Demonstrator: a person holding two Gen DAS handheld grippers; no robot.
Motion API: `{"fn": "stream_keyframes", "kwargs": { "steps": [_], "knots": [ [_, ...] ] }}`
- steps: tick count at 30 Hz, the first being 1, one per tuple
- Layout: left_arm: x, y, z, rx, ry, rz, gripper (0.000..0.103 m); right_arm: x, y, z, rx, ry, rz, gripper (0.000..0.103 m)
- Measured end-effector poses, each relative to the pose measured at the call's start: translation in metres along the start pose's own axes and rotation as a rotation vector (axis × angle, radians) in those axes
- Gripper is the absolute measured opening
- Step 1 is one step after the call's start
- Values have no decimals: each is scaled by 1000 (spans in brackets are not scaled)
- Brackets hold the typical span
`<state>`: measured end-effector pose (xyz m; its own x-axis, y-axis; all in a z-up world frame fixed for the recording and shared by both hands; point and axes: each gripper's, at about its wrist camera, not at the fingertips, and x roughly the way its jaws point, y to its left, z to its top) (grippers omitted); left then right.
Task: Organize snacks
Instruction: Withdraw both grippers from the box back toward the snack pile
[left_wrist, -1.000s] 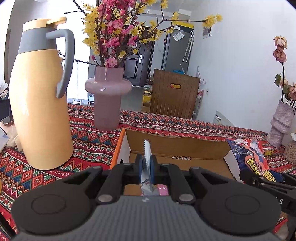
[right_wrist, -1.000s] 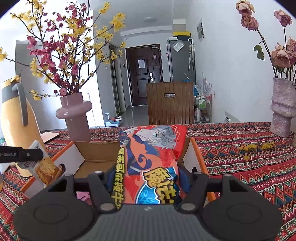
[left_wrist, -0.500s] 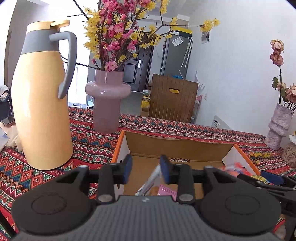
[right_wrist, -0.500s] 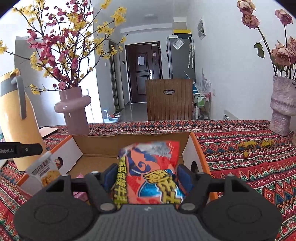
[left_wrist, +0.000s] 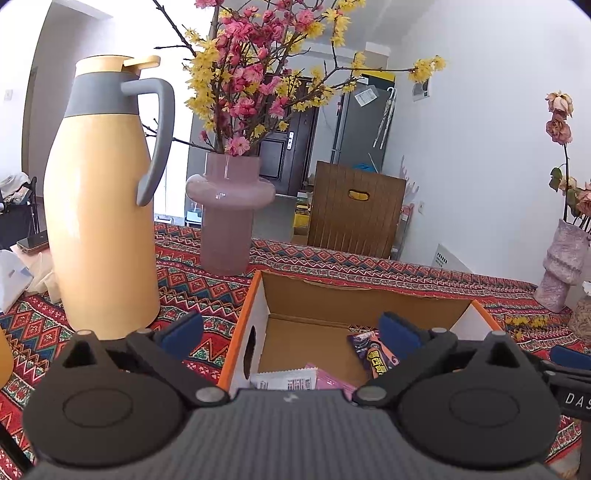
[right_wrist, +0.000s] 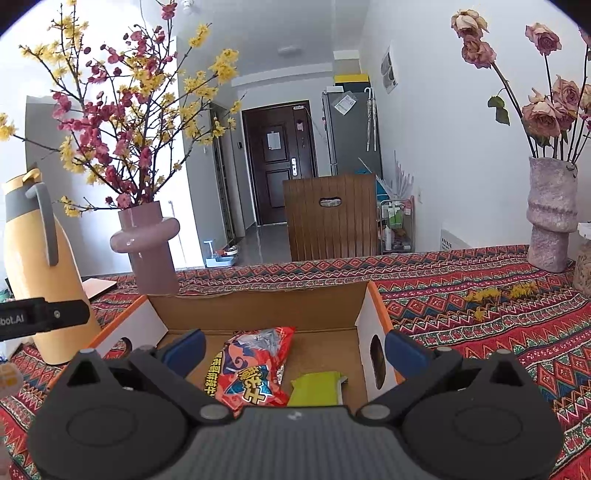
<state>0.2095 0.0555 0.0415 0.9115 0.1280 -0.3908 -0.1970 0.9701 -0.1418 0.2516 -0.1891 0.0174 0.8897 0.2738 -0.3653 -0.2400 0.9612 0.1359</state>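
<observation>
Snacks, among them a red packet (right_wrist: 255, 369), already lie in the cardboard box (right_wrist: 258, 306); both grippers' fingers (left_wrist: 397, 330) are opening, gripping nothing, and leftovers, if any, sit out of view.

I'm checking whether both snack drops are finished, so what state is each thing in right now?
Left tool: jaws opening, nothing between them.
Right tool: jaws opening, nothing gripped.
Cardboard box: open-topped, holding snacks.
Red snack bag: released, lying in the box.
Green packet: lying flat in the box.
White packet: lying in the box.
Yellow thermos: upright, lid closed.
</observation>
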Motion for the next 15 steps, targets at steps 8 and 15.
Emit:
{"fn": "stream_keyframes", "kwargs": {
  "steps": [8, 15],
  "knots": [
    [-6, -1, 2, -1, -13, 4, 103, 0, 0, 1, -4, -2, -8, 103],
    [-25, -5, 11, -2, -36, 5, 103, -18, 4, 11, -22, -41, -11, 103]
  ]
}}
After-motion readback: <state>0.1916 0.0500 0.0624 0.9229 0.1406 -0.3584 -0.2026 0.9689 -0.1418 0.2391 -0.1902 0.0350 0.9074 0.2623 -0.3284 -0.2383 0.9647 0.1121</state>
